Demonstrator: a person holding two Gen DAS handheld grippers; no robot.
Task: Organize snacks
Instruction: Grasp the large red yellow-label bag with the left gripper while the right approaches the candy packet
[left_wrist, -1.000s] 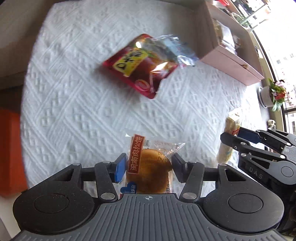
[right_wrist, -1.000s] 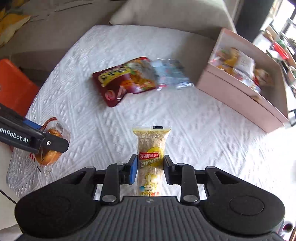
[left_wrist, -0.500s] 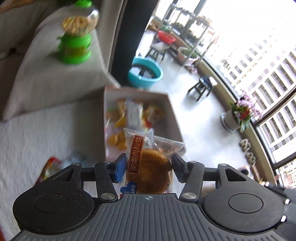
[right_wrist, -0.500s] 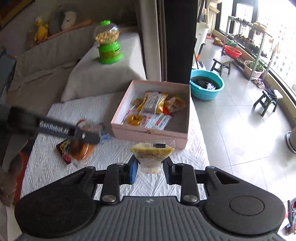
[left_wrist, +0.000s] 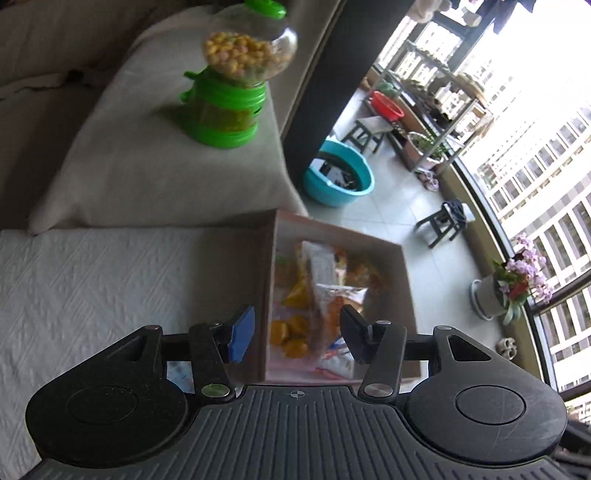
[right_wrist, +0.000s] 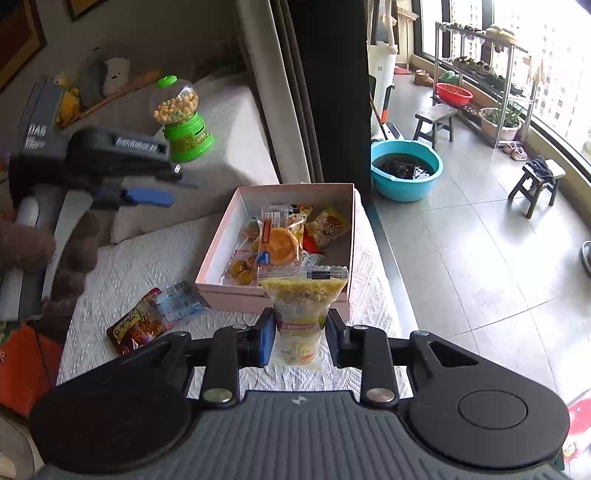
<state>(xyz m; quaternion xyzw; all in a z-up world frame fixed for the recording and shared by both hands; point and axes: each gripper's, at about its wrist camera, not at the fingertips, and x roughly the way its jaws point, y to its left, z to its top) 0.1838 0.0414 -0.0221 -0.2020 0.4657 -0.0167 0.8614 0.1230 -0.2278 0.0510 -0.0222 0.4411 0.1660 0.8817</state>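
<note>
A pink box (right_wrist: 218, 254) with several snack packs stands on the white cloth. A wrapped round bun (right_wrist: 277, 243) lies on top of the packs inside it, also in the left wrist view (left_wrist: 332, 314). My left gripper (left_wrist: 297, 334) is open and empty, high over the box's near wall; it shows in the right wrist view (right_wrist: 147, 195) at upper left. My right gripper (right_wrist: 299, 338) is shut on a clear pack of yellow puffed snack (right_wrist: 301, 306), held just in front of the box. A red pouch (right_wrist: 138, 328) and a clear blue pack (right_wrist: 177, 301) lie on the cloth.
A green candy dispenser (right_wrist: 181, 122) stands on the beige cushion behind the box, also in the left wrist view (left_wrist: 232, 85). A blue basin (right_wrist: 406, 170) and stools are on the floor to the right. An orange object (right_wrist: 22, 365) sits at left.
My left gripper opened and the wrapped bun dropped into the pink box. My right gripper moved closer to the box, still holding the yellow snack pack.
</note>
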